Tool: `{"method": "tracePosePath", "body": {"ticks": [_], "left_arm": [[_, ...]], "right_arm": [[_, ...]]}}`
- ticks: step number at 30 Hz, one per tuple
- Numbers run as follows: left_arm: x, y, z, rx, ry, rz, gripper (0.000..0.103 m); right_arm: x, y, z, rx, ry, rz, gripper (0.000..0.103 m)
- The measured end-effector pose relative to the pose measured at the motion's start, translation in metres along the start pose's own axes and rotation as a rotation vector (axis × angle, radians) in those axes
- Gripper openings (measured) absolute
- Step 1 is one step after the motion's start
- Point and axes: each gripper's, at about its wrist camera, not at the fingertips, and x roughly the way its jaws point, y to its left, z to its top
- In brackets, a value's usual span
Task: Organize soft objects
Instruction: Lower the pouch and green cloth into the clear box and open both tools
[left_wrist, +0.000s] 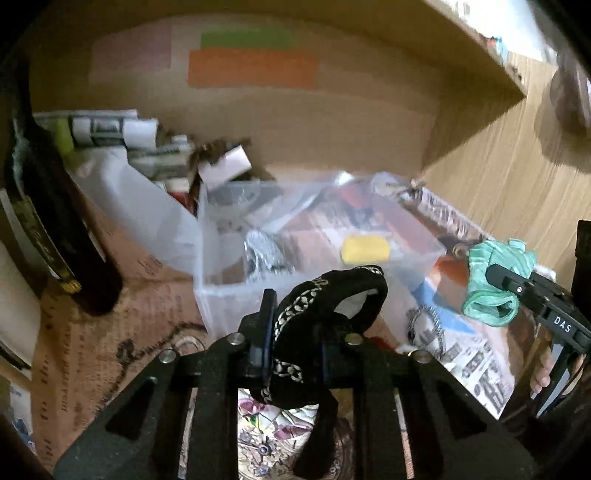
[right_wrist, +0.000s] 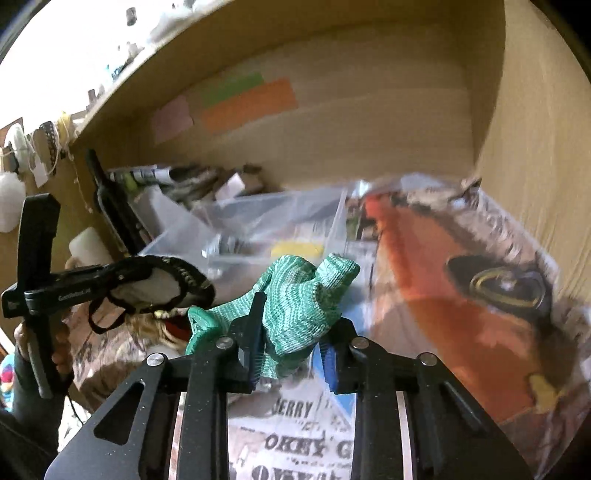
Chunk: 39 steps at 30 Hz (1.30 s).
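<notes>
My left claw (left_wrist: 295, 332) is clenched on a black fabric pouch with pale embroidered trim (left_wrist: 325, 306); my right claw (right_wrist: 291, 339) grips a green knitted glove (right_wrist: 299, 295). Both are held above the newspaper-covered table (right_wrist: 295, 424). Just beyond sits a clear plastic bin (left_wrist: 229, 291) holding a yellow sponge (left_wrist: 365, 249). Farther back stands a wooden wall (left_wrist: 332, 122) bearing orange and green paper strips (left_wrist: 251, 68).

My left matte black two-finger gripper (left_wrist: 295, 328) has silver round pivot screws (left_wrist: 236, 338) on angular linkage arms with triangular cut-outs, and blue finger pads (left_wrist: 266, 332). My right matching black gripper (right_wrist: 291, 332) shows white "DAS" lettering (left_wrist: 562, 324) on its side. A dark grey sleeve (right_wrist: 26, 391) covers my left forearm.
</notes>
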Motion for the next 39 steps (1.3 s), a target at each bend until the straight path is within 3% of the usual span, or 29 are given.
{"method": "tracePosePath", "body": {"ticks": [9, 16, 22, 28, 34, 39], "left_arm": [[-0.024, 0.006, 0.04, -0.029, -0.119, -0.007, 0.019], [-0.019, 0.013, 0.069, -0.045, -0.176, 0.024, 0.019], [0.015, 0.013, 0.089, -0.05, -0.153, 0.046, 0.019], [0.062, 0.003, 0.097, -0.019, -0.105, 0.099, 0.019], [0.11, -0.001, 0.09, -0.022, -0.008, 0.092, 0.019], [0.127, -0.01, 0.081, 0.023, 0.046, 0.087, 0.019]], "right_arm": [[0.001, 0.012, 0.036, -0.051, -0.096, 0.006, 0.024], [0.022, 0.024, 0.058, -0.093, -0.104, 0.014, 0.024], [0.052, 0.03, 0.072, -0.133, -0.068, -0.004, 0.024], [0.091, 0.027, 0.075, -0.171, 0.022, -0.031, 0.024], [0.12, 0.023, 0.068, -0.184, 0.117, -0.021, 0.024], [0.134, 0.028, 0.06, -0.226, 0.186, -0.016, 0.025]]}}
